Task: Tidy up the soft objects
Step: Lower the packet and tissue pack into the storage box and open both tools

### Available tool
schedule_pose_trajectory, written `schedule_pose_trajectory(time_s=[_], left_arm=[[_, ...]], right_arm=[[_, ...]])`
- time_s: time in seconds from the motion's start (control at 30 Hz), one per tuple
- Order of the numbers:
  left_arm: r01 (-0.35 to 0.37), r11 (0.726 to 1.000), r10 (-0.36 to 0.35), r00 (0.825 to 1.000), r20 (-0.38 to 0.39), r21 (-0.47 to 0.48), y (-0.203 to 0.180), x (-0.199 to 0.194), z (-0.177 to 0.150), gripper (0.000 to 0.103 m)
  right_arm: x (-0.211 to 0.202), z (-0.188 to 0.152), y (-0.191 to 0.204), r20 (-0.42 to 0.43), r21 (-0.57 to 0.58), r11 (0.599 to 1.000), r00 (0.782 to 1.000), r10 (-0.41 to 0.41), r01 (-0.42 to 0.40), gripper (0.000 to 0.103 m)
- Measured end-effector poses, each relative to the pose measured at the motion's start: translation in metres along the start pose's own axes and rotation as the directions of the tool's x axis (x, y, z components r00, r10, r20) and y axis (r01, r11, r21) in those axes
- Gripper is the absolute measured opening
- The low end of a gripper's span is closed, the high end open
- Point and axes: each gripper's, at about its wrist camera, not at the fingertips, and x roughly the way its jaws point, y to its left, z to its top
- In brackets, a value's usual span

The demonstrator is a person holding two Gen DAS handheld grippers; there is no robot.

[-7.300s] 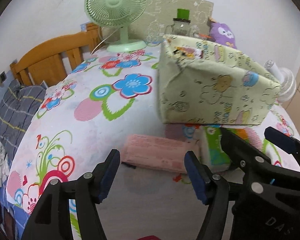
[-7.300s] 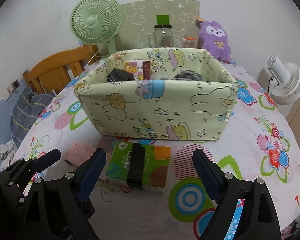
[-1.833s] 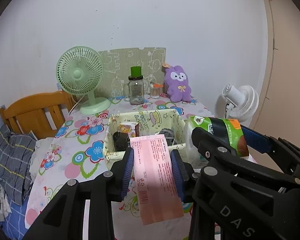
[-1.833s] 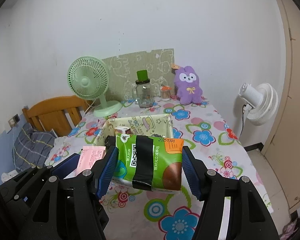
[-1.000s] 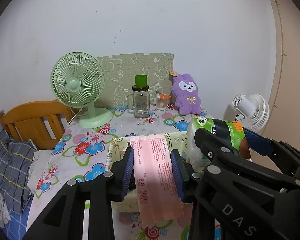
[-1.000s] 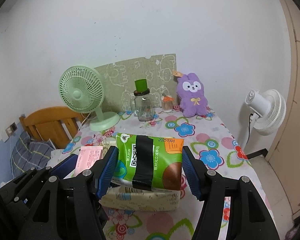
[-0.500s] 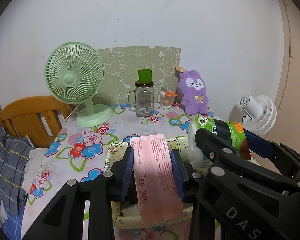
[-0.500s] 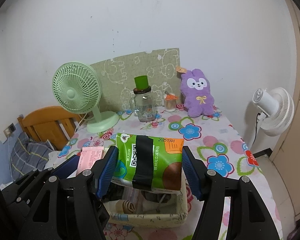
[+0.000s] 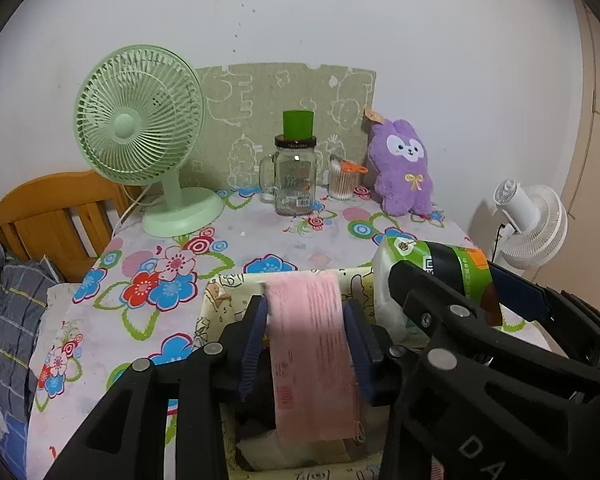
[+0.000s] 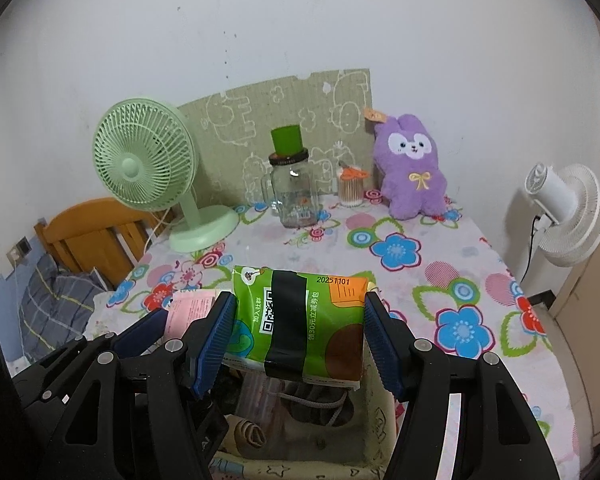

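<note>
Floral table [image 10: 460,280]; fabric bin [image 10: 376,432] at 6 o'clock with grey cord and dark items inside. Green fan [image 9: 140,136] 10 o'clock, jar [image 9: 294,176] 12, purple plush [image 10: 412,168] 1. Right gripper [image 10: 300,328] clenched on green tissue pack [image 10: 300,320], long axis sideways, over bin. Left gripper [image 9: 308,340] clenched on pink pack [image 9: 312,360], long axis pointing away

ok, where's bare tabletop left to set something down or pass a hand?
Free: the floral tablecloth between the cartoon-print fabric bin and the back row, and its right side toward the white fan. Crowded: the back edge, with green desk fan, glass mug jar, cotton-swab cup and purple plush bunny. The bin already holds items.
</note>
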Motion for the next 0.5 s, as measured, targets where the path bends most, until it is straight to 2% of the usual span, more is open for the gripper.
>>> schedule_pose_trajectory(time_s=[0.1, 0.27, 0.5], left_arm=[[-0.002, 1.0, 0.002, 1.0, -0.018, -0.004, 0.002, 0.005, -0.004, 0.048], [-0.001, 1.0, 0.0, 0.999, -0.053, -0.013, 0.008, 0.012, -0.01, 0.068], [-0.035, 0.999, 0.034, 0.997, -0.067, -0.02, 0.014, 0.016, -0.012, 0.078]], right_arm=[[0.007, -0.003, 0.001, -0.018, -0.006, 1.0, 1.0, 0.003, -0.004, 0.066], [0.019, -0.009, -0.001, -0.047, -0.004, 1.0, 0.999, -0.001, 0.001, 0.066], [0.03, -0.011, 0.003, -0.062, -0.013, 1.0, 0.998, 0.003, -0.003, 0.066]])
